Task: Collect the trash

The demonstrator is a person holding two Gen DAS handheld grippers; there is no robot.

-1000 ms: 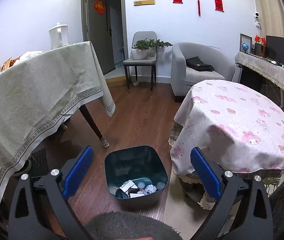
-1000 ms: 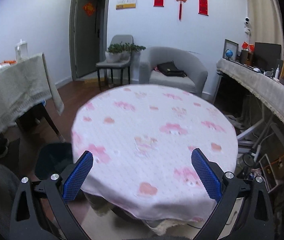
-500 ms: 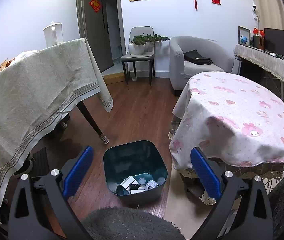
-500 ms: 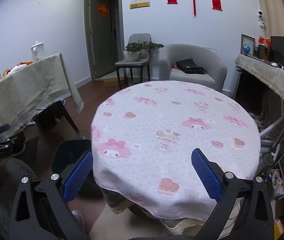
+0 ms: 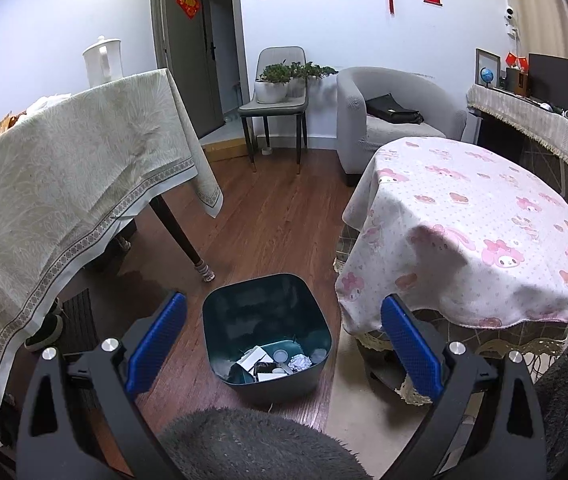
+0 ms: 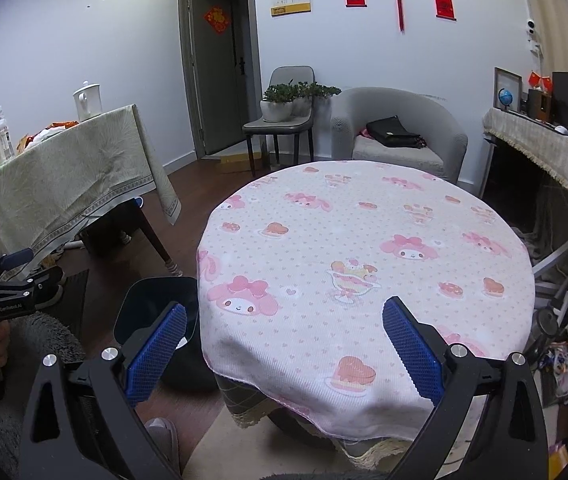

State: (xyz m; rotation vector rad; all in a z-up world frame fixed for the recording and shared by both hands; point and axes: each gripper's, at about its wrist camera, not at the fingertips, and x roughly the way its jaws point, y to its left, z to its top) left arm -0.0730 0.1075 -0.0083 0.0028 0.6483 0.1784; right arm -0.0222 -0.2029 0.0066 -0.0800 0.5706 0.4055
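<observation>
A dark teal trash bin [image 5: 267,320] stands on the wooden floor, holding crumpled paper, cards and small lids [image 5: 280,360]. My left gripper [image 5: 282,338] hangs open above it, nothing between its blue pads. My right gripper [image 6: 284,344] is open over the near edge of the round table with the pink cartoon cloth [image 6: 364,256], whose top is bare. In the right wrist view the bin [image 6: 152,304] shows partly behind the left finger, and the left gripper [image 6: 4,284] appears at the far left in a person's hand.
A rectangular table under a beige cloth [image 5: 64,184] stands left, carrying a white kettle [image 5: 102,60] and bottles. Behind are a chair with potted plants [image 5: 280,88], a grey armchair with a black bag [image 5: 392,116], a door, and a cluttered shelf [image 6: 544,140] at right.
Both grippers have risen and tilted a little; the bin now sits lower in the left view and the table shows sharper and fuller in the right view. Both stay open.
</observation>
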